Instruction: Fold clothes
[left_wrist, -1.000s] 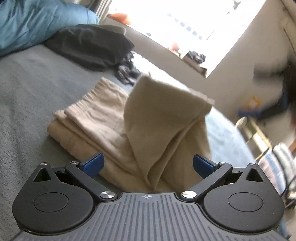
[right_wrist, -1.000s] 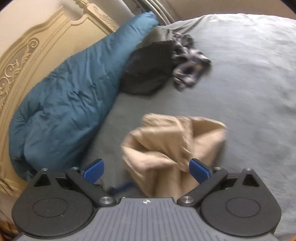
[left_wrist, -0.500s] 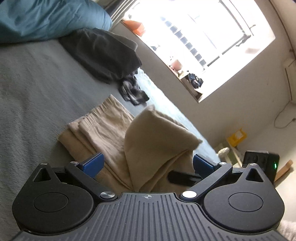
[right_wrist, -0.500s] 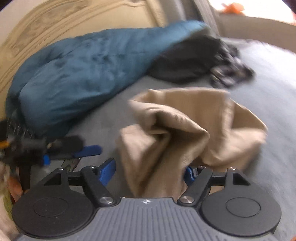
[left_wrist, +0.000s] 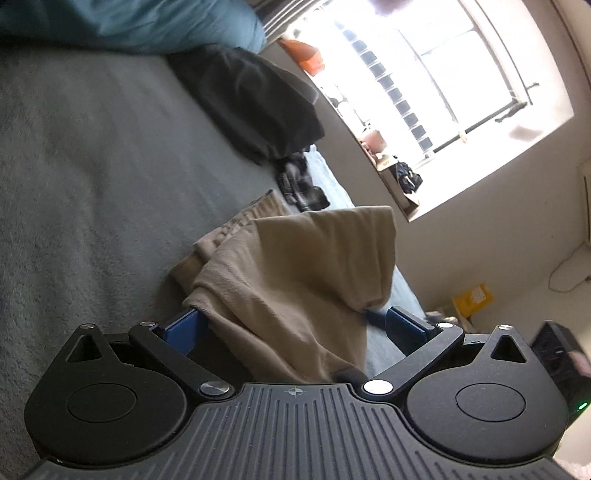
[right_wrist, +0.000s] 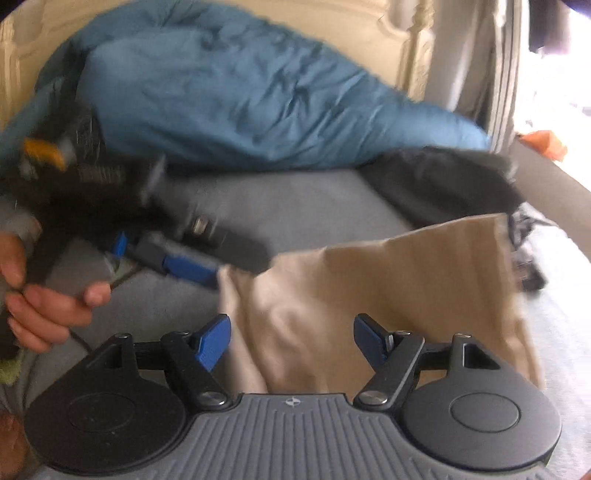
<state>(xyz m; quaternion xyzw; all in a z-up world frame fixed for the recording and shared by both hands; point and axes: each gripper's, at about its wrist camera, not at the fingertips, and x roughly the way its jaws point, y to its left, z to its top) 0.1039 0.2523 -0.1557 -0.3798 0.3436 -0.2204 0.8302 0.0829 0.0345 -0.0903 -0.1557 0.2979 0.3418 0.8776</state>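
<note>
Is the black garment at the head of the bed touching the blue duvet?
Touching. The right wrist view shows the black garment lying against the lower edge of the blue duvet, with no strip of the grey bed visible between them.

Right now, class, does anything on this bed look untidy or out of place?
Yes. The beige garment is bunched and half lifted rather than flat. Behind it, a black garment and a small dark patterned piece lie crumpled, unfolded, on the grey bedcover.
</note>
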